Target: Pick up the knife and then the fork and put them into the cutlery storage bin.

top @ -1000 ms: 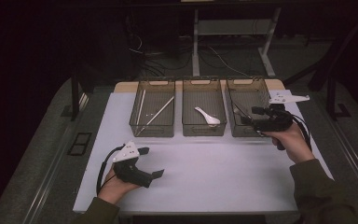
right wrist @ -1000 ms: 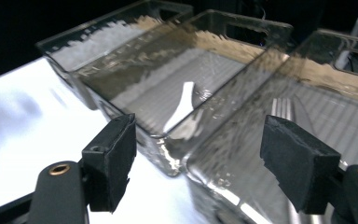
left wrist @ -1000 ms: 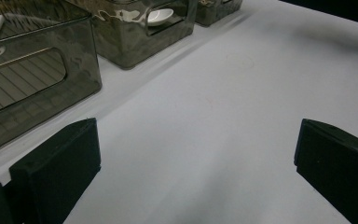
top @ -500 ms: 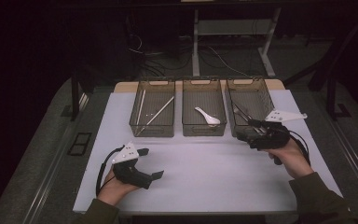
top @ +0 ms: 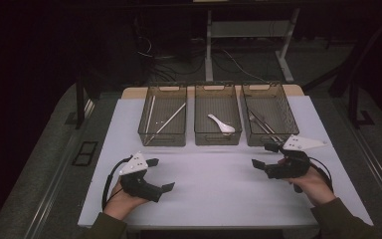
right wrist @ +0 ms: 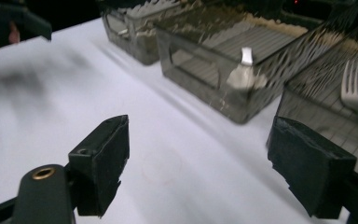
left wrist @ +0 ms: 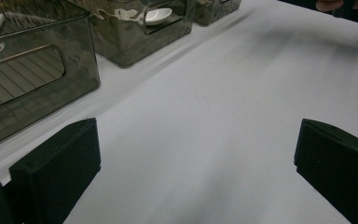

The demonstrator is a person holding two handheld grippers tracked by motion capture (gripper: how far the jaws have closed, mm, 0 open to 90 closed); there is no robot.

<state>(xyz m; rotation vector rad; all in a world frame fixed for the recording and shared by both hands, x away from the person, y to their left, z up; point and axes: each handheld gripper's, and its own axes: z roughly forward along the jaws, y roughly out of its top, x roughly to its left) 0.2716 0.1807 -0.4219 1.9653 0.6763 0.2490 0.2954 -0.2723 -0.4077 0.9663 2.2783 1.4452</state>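
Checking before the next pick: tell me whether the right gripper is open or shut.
Open. The right gripper shows its two black jaws wide apart, with bare white table between them; they have just been opening, and nothing is held.

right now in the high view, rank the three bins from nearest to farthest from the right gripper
1. The right bin, with the metal cutlery, sits just beyond the right gripper, whose fingers are open and empty.
2. The middle bin, holding the white spoon, is next, toward the table's centre.
3. The left bin, with the long sticks, is farthest, across the table.
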